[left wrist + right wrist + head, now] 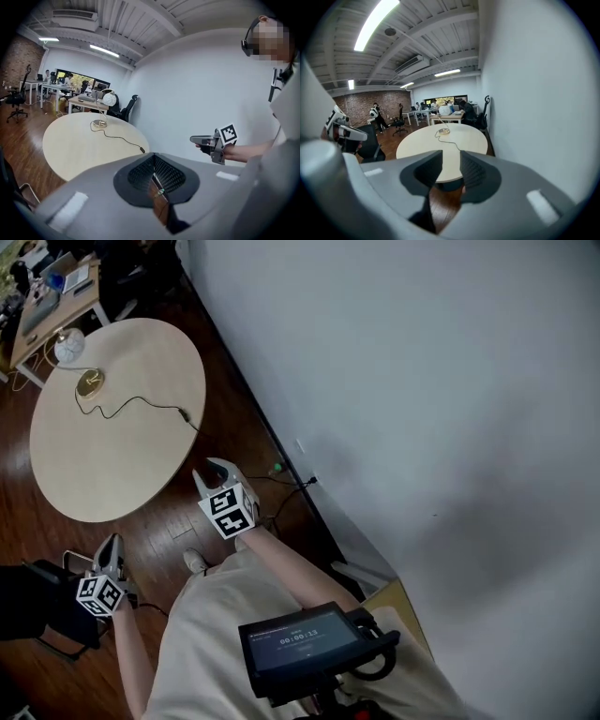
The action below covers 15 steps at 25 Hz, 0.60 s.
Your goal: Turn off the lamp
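Gold-footed lamp (90, 382) looks light and tippy, globe (68, 346) fragile; better to press the likely cord switch (185, 414). Empty, the right tool (217, 468) stands part-open; the left tool (111, 542) is closed on nothing.

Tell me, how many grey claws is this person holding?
2. The left grey two-jaw claw is low at left over the dark wooden floor; the right claw is ahead, by the near edge of the round pale wooden table. None seems hidden.

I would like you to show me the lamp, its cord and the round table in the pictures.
lamp (90, 382): head view, on its round metal base.
cord (185, 415): head view, on the small dark block near the table's edge.
round table (122, 460): head view, on a bare part of its top.
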Tool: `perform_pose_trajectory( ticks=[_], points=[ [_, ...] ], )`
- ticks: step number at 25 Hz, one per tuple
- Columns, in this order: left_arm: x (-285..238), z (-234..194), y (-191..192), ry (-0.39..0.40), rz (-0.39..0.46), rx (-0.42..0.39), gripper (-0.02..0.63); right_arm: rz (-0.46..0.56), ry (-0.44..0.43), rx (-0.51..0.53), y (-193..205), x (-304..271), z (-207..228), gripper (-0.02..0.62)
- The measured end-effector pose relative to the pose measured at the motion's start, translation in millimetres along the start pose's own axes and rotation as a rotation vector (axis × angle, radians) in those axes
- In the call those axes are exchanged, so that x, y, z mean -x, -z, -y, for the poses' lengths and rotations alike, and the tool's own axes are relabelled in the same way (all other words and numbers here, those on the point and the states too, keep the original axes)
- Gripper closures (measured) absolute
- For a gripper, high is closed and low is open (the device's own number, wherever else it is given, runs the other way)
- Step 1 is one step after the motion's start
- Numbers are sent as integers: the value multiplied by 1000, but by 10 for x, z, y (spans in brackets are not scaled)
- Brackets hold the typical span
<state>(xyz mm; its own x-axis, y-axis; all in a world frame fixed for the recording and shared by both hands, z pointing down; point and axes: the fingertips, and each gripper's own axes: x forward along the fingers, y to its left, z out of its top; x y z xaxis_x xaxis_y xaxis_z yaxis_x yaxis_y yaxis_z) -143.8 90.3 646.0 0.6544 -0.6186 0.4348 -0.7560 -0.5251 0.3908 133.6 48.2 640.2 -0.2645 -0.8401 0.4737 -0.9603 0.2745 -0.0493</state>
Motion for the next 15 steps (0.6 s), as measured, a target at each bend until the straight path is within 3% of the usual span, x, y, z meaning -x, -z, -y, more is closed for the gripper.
perform_pose_trajectory(
  ticks=[9,12,15],
  points=[
    [75,-353,-127,34,0,6,601,-3,-32,22,-206,-303,-438,479],
    [170,-450,-115,35,-7,19,601,-41,-69,47,-86,-280,-634,479],
    [177,-544,-21,49,-21,36,601,-105,-54,35,242,-212,-625,485]
  ],
)
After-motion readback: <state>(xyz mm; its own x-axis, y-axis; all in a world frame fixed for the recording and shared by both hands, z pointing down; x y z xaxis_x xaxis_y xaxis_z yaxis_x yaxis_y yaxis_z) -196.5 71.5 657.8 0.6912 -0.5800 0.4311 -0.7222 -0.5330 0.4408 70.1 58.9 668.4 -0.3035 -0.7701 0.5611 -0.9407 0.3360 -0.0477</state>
